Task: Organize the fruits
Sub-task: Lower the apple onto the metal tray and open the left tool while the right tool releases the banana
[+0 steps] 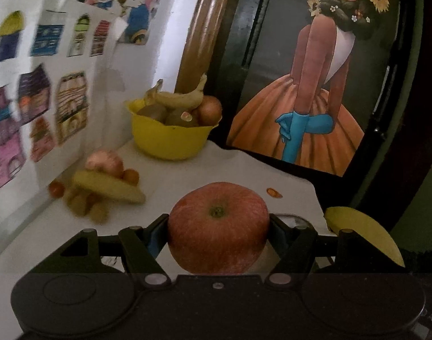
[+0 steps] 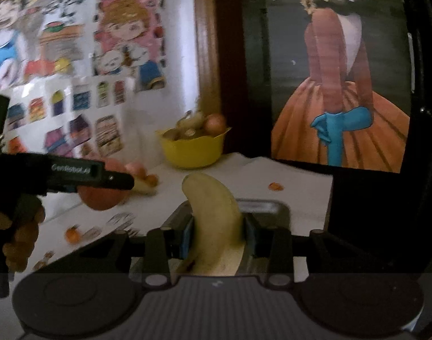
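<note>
Your left gripper (image 1: 218,226) is closed on a round red apple (image 1: 218,226), with one black finger pressed to each side of the fruit and the stem end of the apple facing the camera. The apple sits between the fingertips, above the white table top (image 1: 238,170). Your right gripper (image 2: 216,235) is closed on a pale yellow banana (image 2: 213,221); the blue pads touch it on both sides near its lower part, and its curved tip stands up and forward past the fingers. In the left wrist view you can see the end of this same banana at the right edge, just beside the left gripper. In the right wrist view your left gripper appears at the left side with the apple held in it, near the wall. At the back of the table stands a yellow plastic bowl (image 1: 170,138), well apart from both grippers; it holds a banana, some brown kiwis and a round brownish-orange fruit. Near the wall at the left lies a small pile of loose fruit (image 1: 102,187): a pinkish round fruit, a yellow banana and several small orange and brown pieces, somewhat blurred. A small orange scrap (image 1: 274,192) lies on the table beyond the apple.
</note>
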`<state>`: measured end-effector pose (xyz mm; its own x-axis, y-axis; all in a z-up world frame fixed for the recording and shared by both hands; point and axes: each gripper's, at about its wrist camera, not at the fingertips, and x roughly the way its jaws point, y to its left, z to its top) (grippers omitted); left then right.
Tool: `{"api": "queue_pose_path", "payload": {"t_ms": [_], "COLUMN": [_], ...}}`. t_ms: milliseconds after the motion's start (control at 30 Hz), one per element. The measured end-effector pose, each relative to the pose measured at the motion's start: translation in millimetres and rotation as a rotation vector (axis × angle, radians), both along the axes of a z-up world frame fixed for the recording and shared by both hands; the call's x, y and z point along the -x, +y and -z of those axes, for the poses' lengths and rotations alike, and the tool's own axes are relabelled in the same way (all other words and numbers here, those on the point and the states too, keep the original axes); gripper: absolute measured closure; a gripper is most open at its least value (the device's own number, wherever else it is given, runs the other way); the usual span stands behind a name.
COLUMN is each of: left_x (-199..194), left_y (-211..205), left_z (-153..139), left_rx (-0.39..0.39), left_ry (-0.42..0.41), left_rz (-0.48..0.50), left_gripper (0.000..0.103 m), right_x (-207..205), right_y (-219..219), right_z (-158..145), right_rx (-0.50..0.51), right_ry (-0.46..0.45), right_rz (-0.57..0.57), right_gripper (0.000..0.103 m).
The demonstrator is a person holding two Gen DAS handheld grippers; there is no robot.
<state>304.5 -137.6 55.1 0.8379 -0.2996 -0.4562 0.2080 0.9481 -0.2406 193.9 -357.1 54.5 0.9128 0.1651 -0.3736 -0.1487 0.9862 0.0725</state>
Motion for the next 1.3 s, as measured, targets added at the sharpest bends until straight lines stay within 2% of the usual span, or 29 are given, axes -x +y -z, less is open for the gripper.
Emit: {"api": "queue_pose_path", "payload": {"t_ms": [267,467,833,1300], "left_x": [-53.2,-75.7,-89.2,-93.0], "left_y": [-20.1,-32.4,-52.1,-65.3], "left_z": [19.0,40.0,63.6,77.7], "left_rx": [-0.004,-0.012,-0.085,-0.130], "left_ry": [0.011,0.025,0.070,0.093], "left_rz": [0.010,0.034,0.067,0.082], "left_gripper": [0.030,0.030,0.030,0.030], "right_x": [-61.5,-90.6,-112.4,-124.6], "right_y": [-18.9,-28.1,-30.3,-9.8], "right_z": [11.4,34.2,61.1,64.9], "right_rx": [-0.007,-0.022,0.016,0.099], "right_ry": [0.002,0.048,0.149,0.196], "right_rz": [0.017,0.030,0.046,0.007], "right_gripper": [0.062,0.062,0.061,0.061]}}
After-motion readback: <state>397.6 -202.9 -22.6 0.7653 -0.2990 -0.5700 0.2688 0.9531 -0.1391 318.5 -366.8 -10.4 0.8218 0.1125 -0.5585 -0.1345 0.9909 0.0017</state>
